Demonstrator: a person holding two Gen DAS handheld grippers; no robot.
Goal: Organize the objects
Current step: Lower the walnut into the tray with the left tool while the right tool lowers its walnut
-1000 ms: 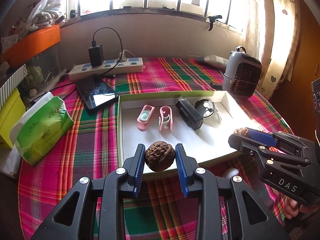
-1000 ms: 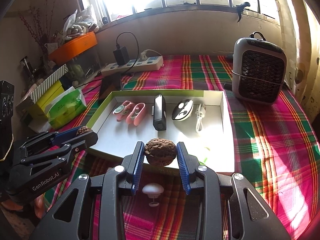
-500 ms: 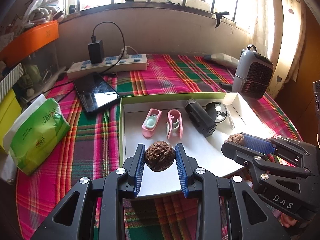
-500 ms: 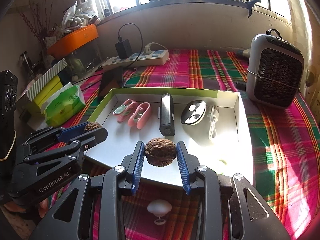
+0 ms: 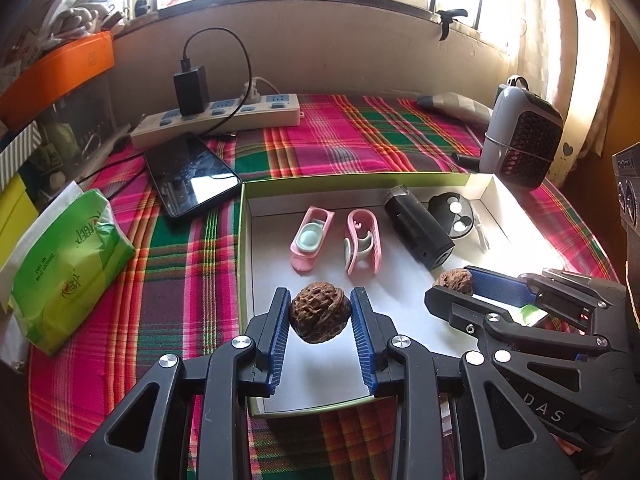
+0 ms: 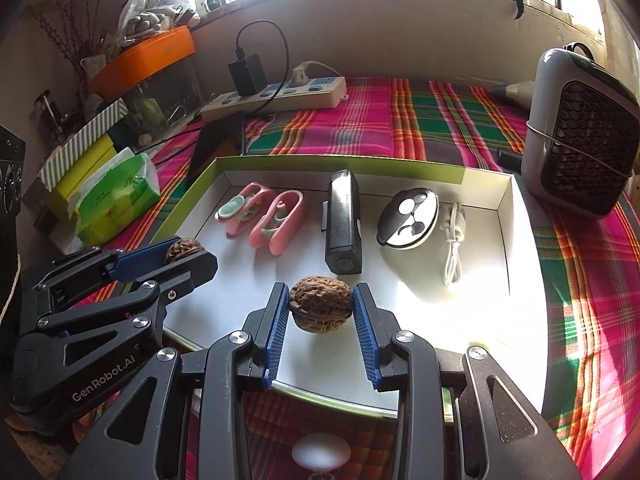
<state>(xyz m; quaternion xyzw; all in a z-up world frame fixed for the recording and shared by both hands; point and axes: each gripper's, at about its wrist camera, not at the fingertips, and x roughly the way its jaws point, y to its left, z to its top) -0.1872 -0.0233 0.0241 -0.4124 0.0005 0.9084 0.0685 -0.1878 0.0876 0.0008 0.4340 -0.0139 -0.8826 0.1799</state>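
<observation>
My left gripper (image 5: 320,316) is shut on a brown walnut (image 5: 320,312) and holds it over the front left of the white tray (image 5: 400,178). It also shows in the right wrist view (image 6: 188,258). My right gripper (image 6: 321,308) is shut on a second walnut (image 6: 321,309) over the tray's front middle, and shows in the left wrist view (image 5: 456,286). In the tray lie two pink clips (image 5: 312,238), a black box-shaped device (image 5: 420,232), a round black-and-white device (image 5: 456,216) and a white cable (image 6: 452,240).
A phone (image 5: 192,176), a power strip (image 5: 224,116) and a green tissue pack (image 5: 68,256) lie left of the tray on the plaid cloth. A small grey heater (image 6: 580,136) stands at the right. A white round object (image 6: 320,454) lies under my right gripper.
Both grippers have moved forward with their walnuts, from the tray's near edge to over its floor. Both stay shut.
</observation>
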